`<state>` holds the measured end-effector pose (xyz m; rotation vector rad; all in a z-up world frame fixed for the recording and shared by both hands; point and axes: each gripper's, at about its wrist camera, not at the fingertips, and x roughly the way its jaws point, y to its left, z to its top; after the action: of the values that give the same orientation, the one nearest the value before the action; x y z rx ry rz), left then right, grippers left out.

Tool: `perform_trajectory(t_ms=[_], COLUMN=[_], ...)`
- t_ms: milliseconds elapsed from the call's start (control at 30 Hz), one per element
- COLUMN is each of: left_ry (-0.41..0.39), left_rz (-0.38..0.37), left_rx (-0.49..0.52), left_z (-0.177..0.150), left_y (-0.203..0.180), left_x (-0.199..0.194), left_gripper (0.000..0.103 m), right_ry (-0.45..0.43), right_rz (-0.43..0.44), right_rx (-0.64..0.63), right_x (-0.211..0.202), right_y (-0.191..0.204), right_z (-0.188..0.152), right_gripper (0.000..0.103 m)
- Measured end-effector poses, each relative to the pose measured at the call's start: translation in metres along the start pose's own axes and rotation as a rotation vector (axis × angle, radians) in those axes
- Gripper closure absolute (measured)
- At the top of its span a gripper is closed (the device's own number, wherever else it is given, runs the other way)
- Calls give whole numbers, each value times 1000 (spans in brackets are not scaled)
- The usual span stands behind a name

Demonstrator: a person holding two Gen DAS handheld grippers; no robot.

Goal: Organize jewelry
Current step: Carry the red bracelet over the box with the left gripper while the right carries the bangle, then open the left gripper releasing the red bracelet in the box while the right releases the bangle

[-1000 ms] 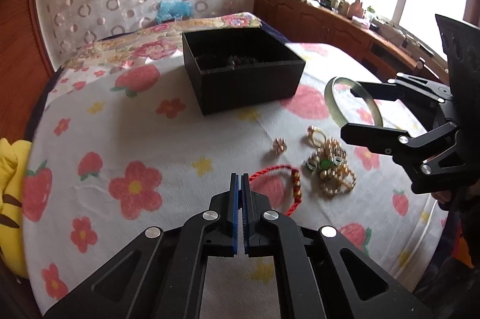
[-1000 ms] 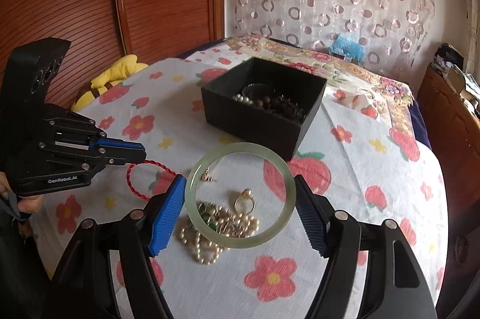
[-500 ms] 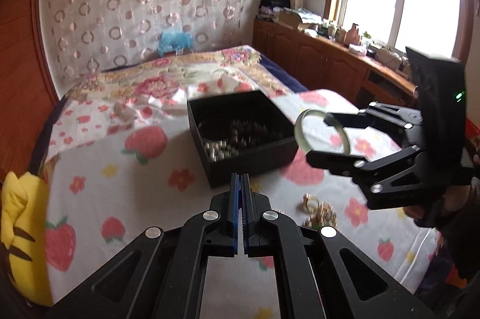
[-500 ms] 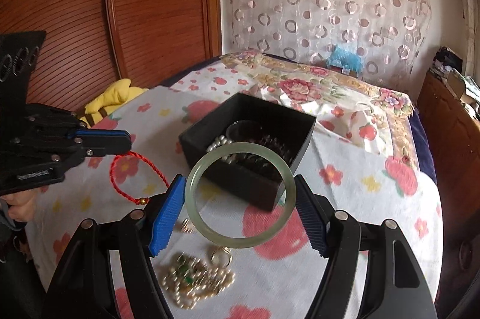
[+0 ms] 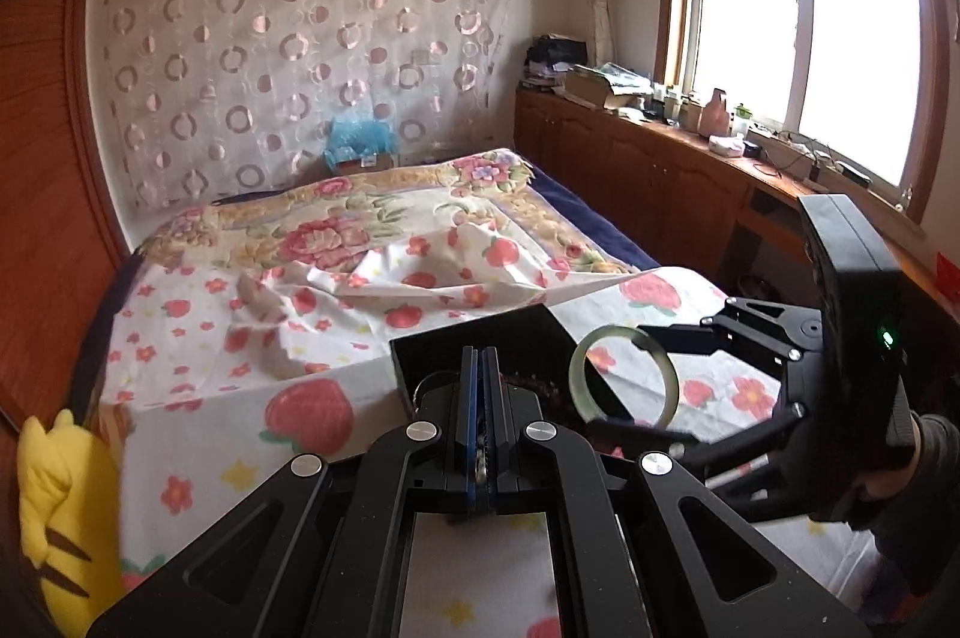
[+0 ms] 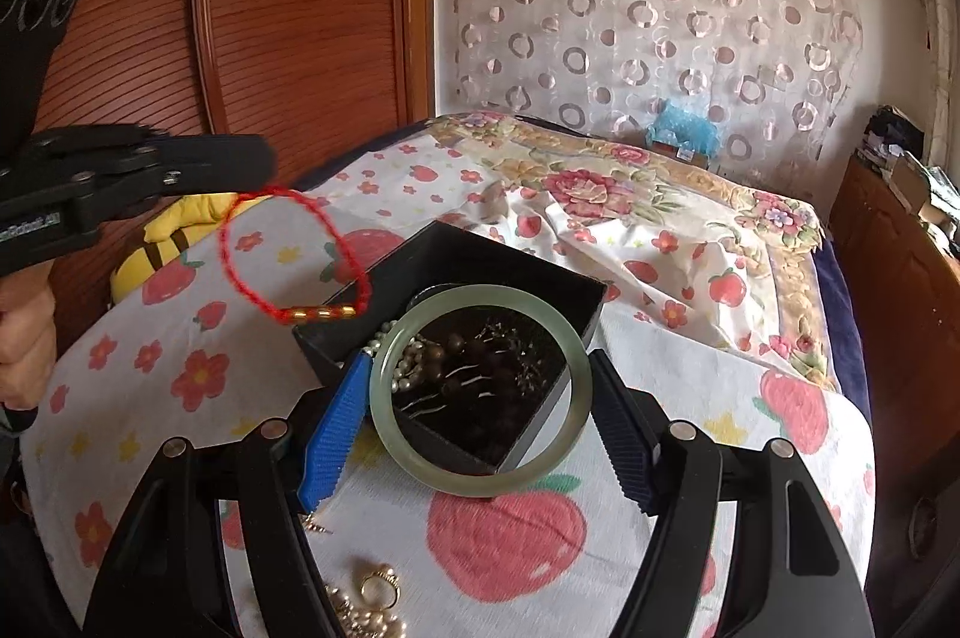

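Observation:
A black open box with pearls and dark beads inside sits on the flowered cloth. My right gripper is shut on a pale green jade bangle and holds it just above the box's near corner; the bangle also shows in the left wrist view. My left gripper is shut on a red cord bracelet with gold beads, which hangs above the box's left edge. The box lies partly hidden behind the left fingers.
Loose pearls and a gold ring lie on the cloth near the front edge. A yellow striped plush toy sits at the left. A wooden cabinet runs under the window on the right.
Both grippers rose and moved toward the box. The bangle now hangs over the box's near corner. The red cord bracelet came up off the cloth to the box's left edge.

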<state>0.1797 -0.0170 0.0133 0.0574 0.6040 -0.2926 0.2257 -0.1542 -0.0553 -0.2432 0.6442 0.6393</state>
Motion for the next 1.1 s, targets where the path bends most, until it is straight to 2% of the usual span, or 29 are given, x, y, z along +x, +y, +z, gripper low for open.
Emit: perform_trajectory(t_ms=[233, 367, 567, 700, 933, 1100], left_ry=[90, 113, 110, 114, 137, 153], left_rz=[-38, -24, -6, 12, 38, 29], left_rx=[-25, -9, -11, -42, -72, -77], left_z=[-6, -11, -17, -28, -51, -63], left_y=[5, 5, 12, 25, 38, 36], left_x=[45, 54, 48, 38, 22, 15], left_gripper=[102, 102, 100, 88, 88, 88], right_ry=[10, 22, 32, 37, 63, 48], right_rz=[-2, 1, 25, 43, 41, 37], right_rx=[7, 3, -4, -11, -33, -29], right_x=[9, 16, 30, 39, 52, 49], right_y=[-4, -5, -1, 1, 9, 11], right_z=[1, 1, 5, 7, 6, 7], right_gripper=[29, 29, 29, 29, 28, 28])
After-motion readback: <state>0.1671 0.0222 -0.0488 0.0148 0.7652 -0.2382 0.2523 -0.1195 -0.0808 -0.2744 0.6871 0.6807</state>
